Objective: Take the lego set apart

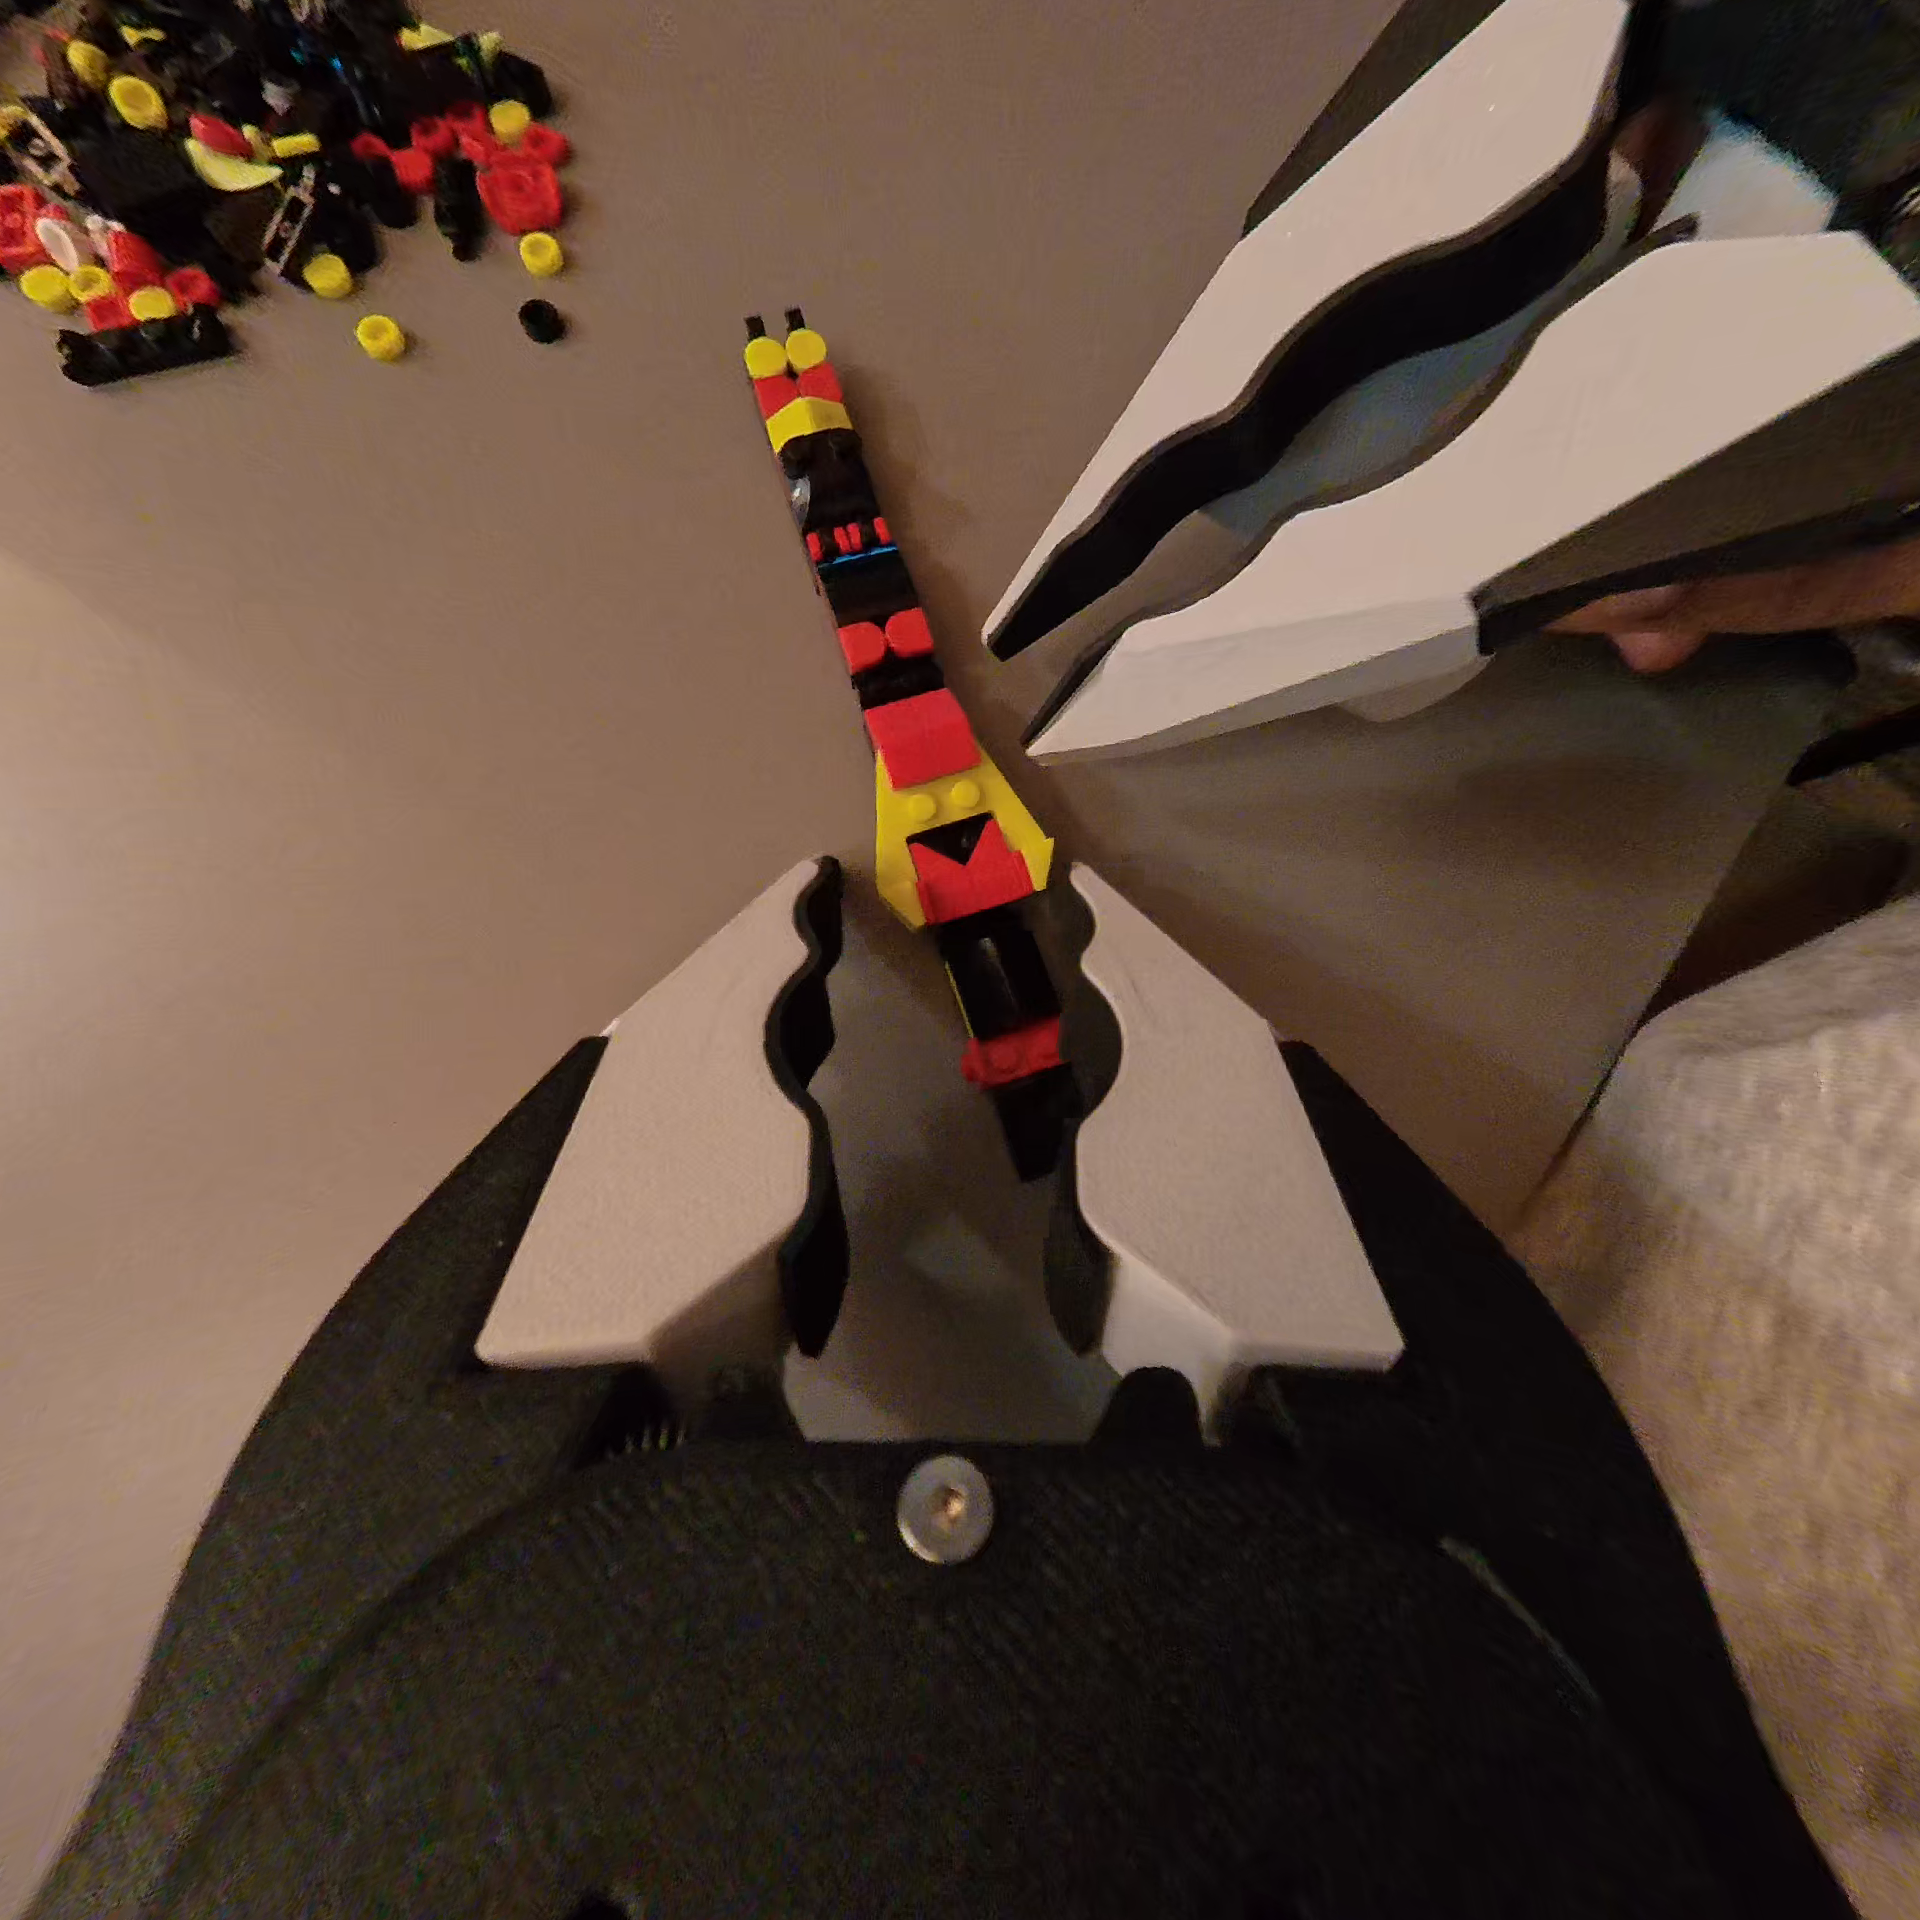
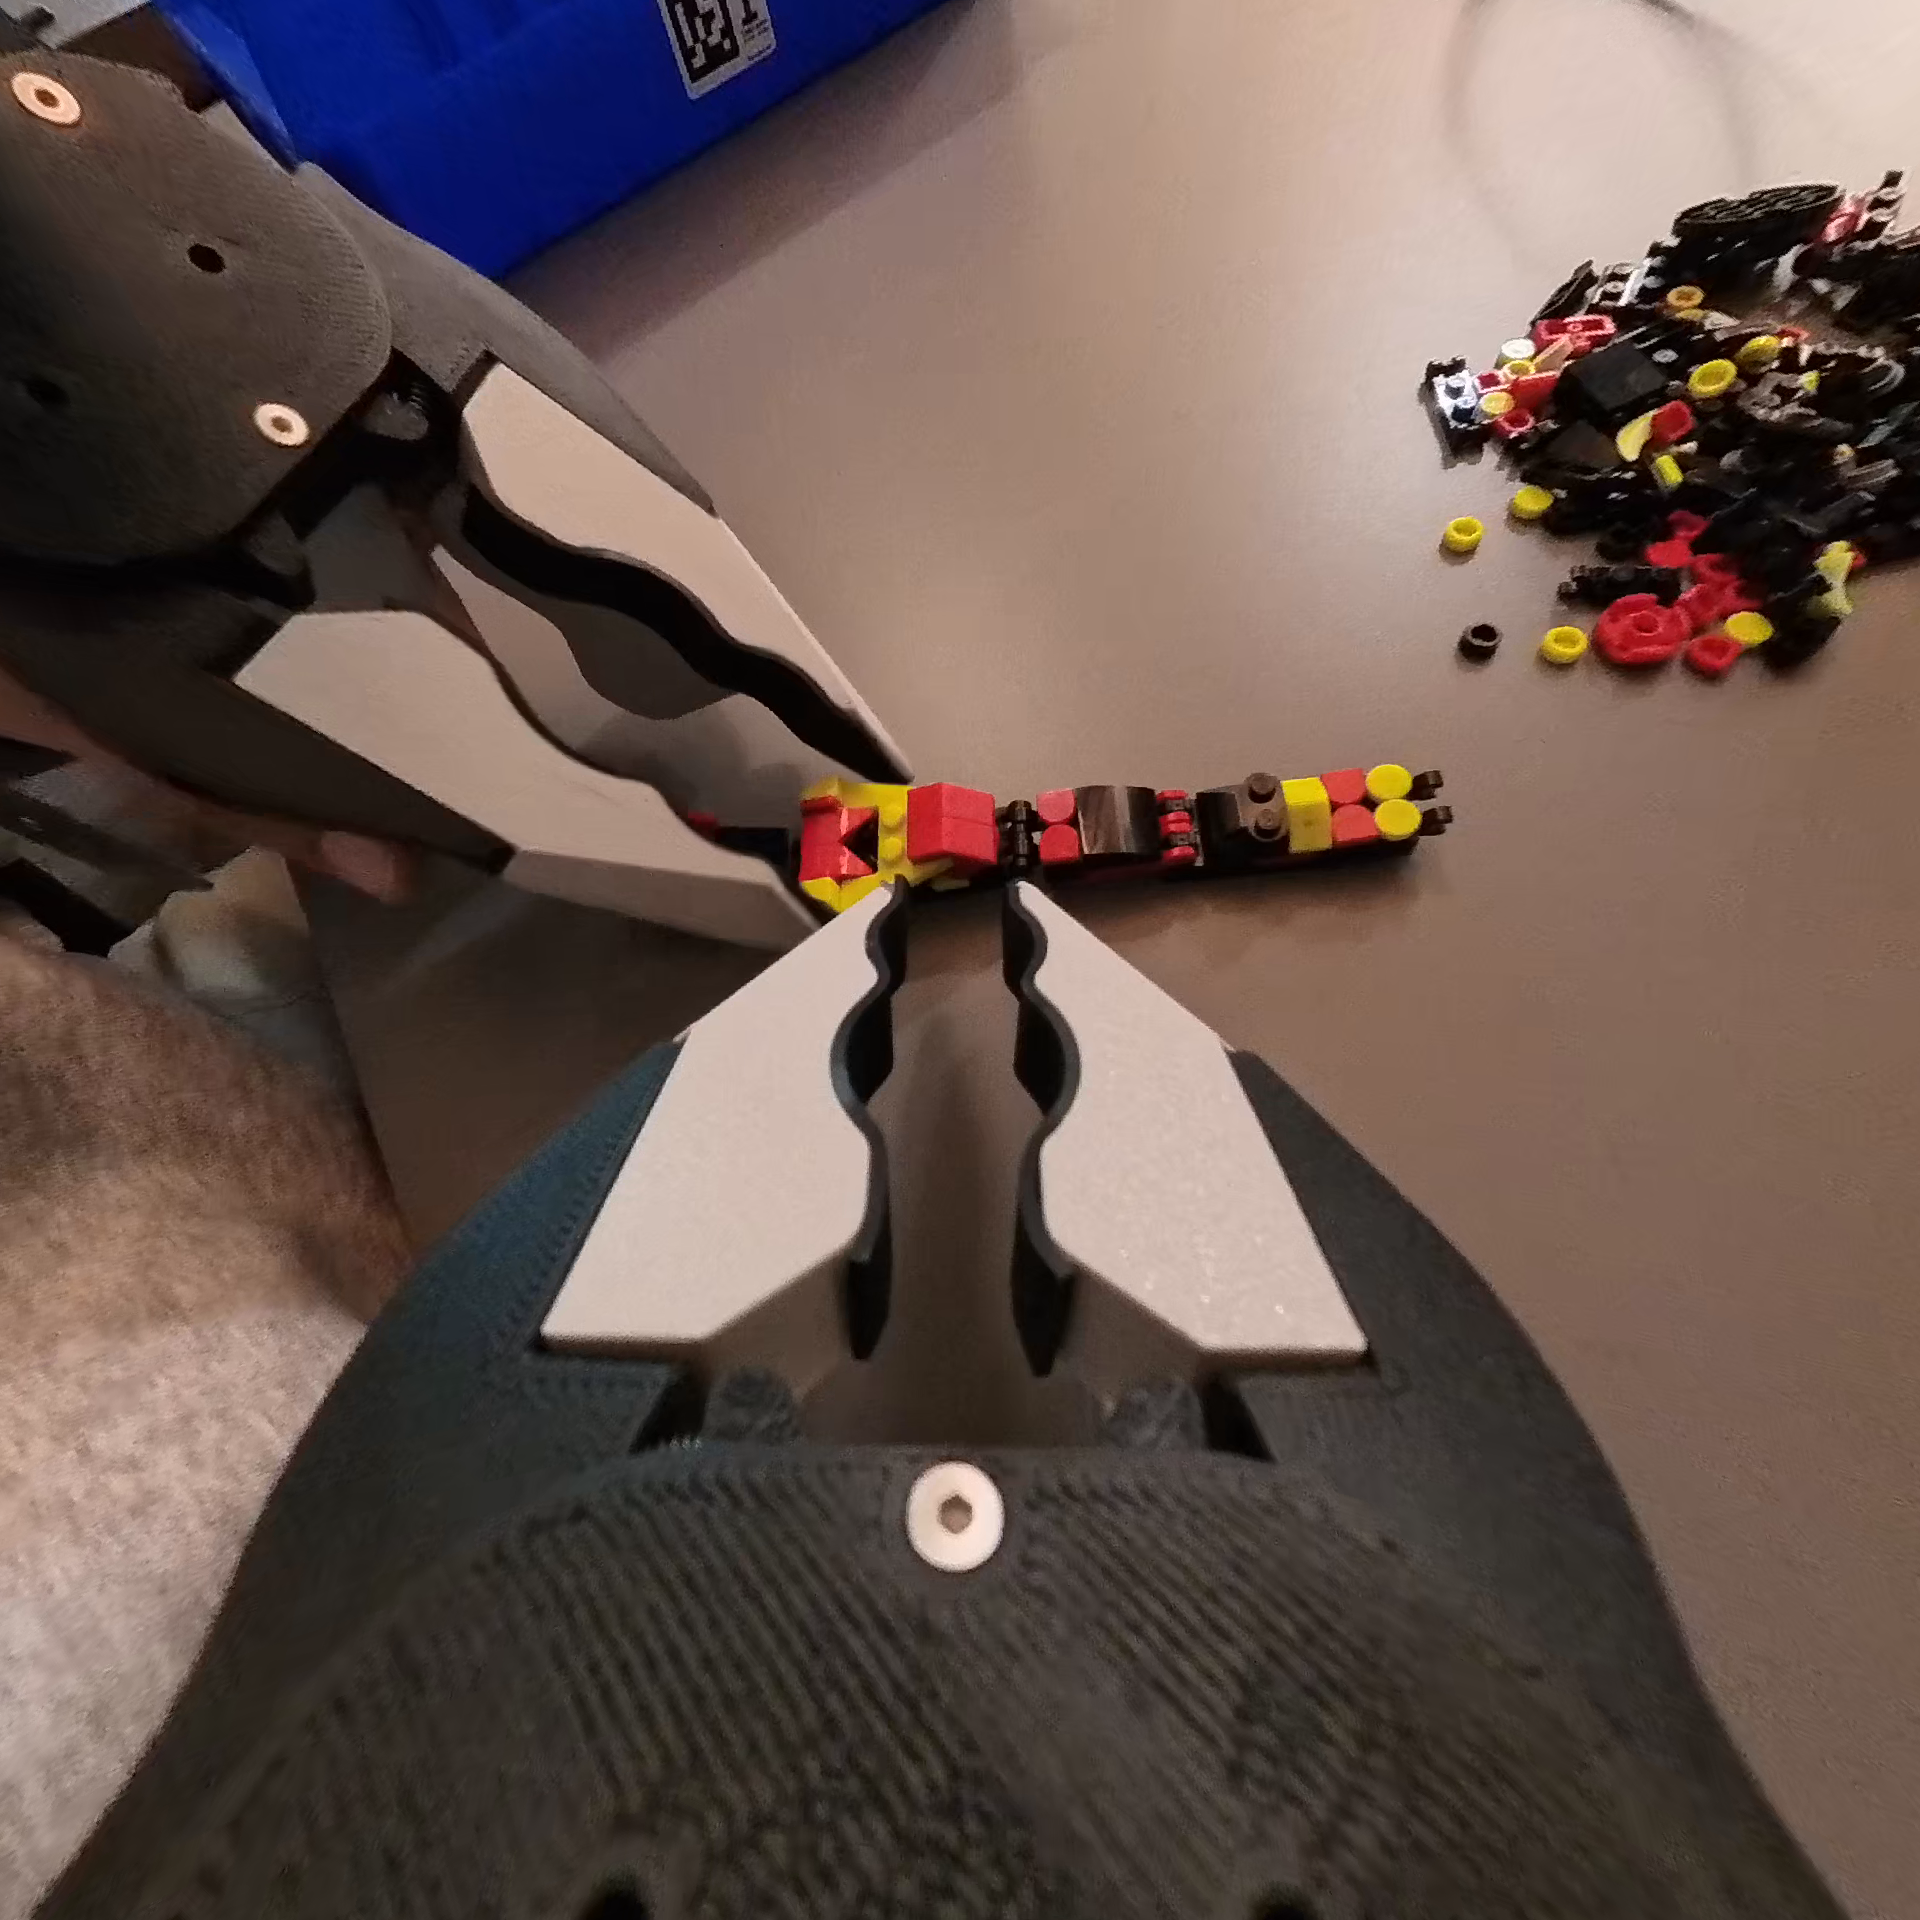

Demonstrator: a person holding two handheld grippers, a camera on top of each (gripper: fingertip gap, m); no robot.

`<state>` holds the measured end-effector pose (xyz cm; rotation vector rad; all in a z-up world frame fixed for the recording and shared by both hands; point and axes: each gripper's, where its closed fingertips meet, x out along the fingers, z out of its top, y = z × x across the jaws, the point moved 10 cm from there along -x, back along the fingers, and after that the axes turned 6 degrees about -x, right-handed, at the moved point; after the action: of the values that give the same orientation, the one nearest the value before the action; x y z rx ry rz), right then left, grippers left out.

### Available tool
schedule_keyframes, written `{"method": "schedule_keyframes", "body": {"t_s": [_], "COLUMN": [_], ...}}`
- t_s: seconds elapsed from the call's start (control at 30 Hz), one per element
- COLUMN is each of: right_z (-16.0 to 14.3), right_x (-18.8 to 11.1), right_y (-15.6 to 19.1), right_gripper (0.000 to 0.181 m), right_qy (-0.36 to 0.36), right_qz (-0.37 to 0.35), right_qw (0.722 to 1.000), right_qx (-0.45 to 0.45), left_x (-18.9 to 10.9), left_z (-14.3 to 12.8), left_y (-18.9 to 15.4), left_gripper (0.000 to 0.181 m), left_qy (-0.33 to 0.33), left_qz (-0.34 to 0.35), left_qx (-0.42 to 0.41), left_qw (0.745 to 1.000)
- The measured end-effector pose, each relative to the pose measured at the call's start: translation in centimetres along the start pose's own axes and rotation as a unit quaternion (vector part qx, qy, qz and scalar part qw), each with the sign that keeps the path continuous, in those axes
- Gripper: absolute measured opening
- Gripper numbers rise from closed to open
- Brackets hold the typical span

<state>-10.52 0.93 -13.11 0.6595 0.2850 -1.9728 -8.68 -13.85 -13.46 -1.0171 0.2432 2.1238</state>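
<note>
Lying flat on the brown table [image 2: 1195,582], the long red, yellow and black lego strip [image 1: 883,623] looks light, rigid, snap-jointed; the left gripper [image 1: 951,883] straddles its near end, jaws wide, while the right gripper [image 2: 954,904], narrowly parted, hovers beside the red midsection, the likely grip.

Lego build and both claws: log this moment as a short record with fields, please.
build: long red, yellow and black lego strip lying flat on the brown table
left claw: open, straddling the strip's near end
right claw: open, tips beside the strip's red and yellow section
loose parts: pile of removed pieces farther off
other: blue bin behind
</note>
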Motion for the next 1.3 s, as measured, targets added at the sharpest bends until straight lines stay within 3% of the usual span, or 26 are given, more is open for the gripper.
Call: {"method": "schedule_keyframes", "body": {"t_s": [0.07, 0.83, 1.3], "right_z": [0.0, 0.4, 0.6], "right_x": [0.0, 0.8, 1.0], "right_y": [0.0, -0.3, -0.3], "right_gripper": [0.015, 0.022, 0.018], "right_qy": [0.0, 0.008, 0.016], "right_qz": [-0.001, 0.009, 0.01], "right_qw": [1.0, 1.0, 1.0], "right_qx": [0.0, -0.023, 0.02], "left_x": [-0.1, 0.0, 0.1], "left_z": [0.0, 0.0, -0.1], "left_y": [0.1, -0.5, -0.4], "left_gripper": [0.033, 0.033, 0.033], "left_qy": [-0.005, 0.003, -0.001], "left_qz": [0.007, 0.011, 0.011], "left_qx": [0.001, 0.071, 0.081], "left_qw": [1.0, 0.997, 0.997]}}
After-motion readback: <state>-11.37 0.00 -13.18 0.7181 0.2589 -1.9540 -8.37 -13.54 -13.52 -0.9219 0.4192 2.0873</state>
